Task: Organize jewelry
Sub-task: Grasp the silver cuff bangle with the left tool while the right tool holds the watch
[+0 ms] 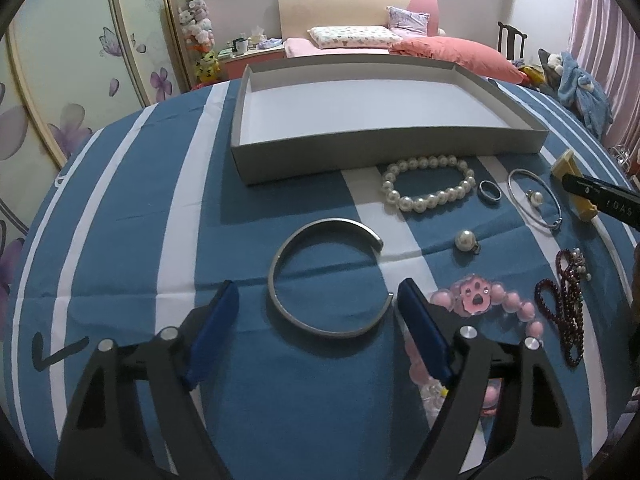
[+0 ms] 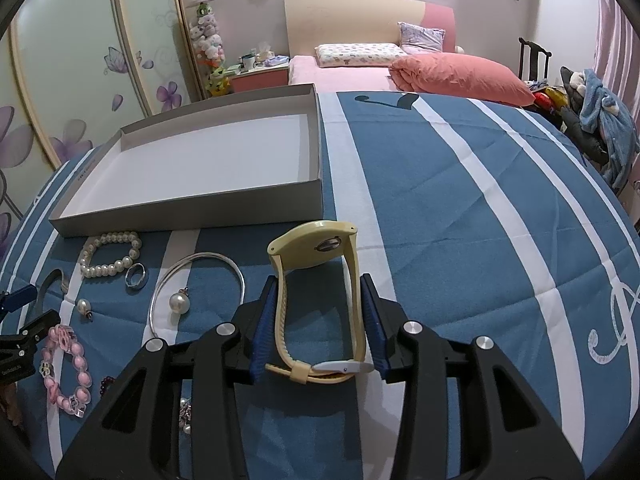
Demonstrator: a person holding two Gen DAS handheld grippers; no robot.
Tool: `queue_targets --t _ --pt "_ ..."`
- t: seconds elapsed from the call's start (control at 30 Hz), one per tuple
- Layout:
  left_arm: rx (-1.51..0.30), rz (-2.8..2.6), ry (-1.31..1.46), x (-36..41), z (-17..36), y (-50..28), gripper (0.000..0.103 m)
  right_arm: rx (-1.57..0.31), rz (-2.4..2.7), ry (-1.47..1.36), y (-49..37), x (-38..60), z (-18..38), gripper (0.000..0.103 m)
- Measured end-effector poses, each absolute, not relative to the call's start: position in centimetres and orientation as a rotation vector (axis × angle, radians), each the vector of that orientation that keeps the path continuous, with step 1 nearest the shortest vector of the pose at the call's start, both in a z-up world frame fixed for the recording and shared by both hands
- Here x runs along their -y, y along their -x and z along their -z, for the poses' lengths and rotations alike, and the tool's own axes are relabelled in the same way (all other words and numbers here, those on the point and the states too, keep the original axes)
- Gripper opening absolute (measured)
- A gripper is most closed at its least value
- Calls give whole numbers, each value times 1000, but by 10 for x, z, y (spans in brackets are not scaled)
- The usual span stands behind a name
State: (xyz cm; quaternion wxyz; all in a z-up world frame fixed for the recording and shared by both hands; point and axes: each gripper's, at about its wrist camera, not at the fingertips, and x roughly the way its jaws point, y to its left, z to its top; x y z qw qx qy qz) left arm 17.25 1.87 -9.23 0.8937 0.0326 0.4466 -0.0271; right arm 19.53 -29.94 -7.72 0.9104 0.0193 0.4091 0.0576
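A silver open cuff bangle (image 1: 276, 280) lies flat on the blue striped cloth. My left gripper (image 1: 318, 286) is open around it: the left pad stands clear of the cuff and the right fingertip is close to one of its ends. In the right wrist view a pale yellow watch (image 2: 316, 246) stands with its strap loop between the blue pads. My right gripper (image 2: 319, 280) is shut on that strap, both pads against it. The grey shallow box (image 1: 360, 146) (image 2: 200, 216) sits behind the jewelry with nothing inside.
On the cloth lie a pearl bracelet (image 1: 404, 202), a ring (image 1: 482, 188), a thin bangle (image 1: 516, 196), a pearl earring (image 1: 465, 239), a pink bead bracelet (image 1: 478, 296) and a dark red bead necklace (image 1: 572, 320). A bed stands beyond the table.
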Motion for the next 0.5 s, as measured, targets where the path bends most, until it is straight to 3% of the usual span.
queue_targets --t 0.1,0.2,0.5 --pt "-929 62 -48 -22 92 -174 78 -844 -121 -41 -196 299 77 42" --pt "-915 82 -58 -18 91 -171 60 -843 -123 -41 -196 298 77 42" --pt "-914 84 -51 -19 91 -172 60 -842 -137 -42 -192 291 79 42"
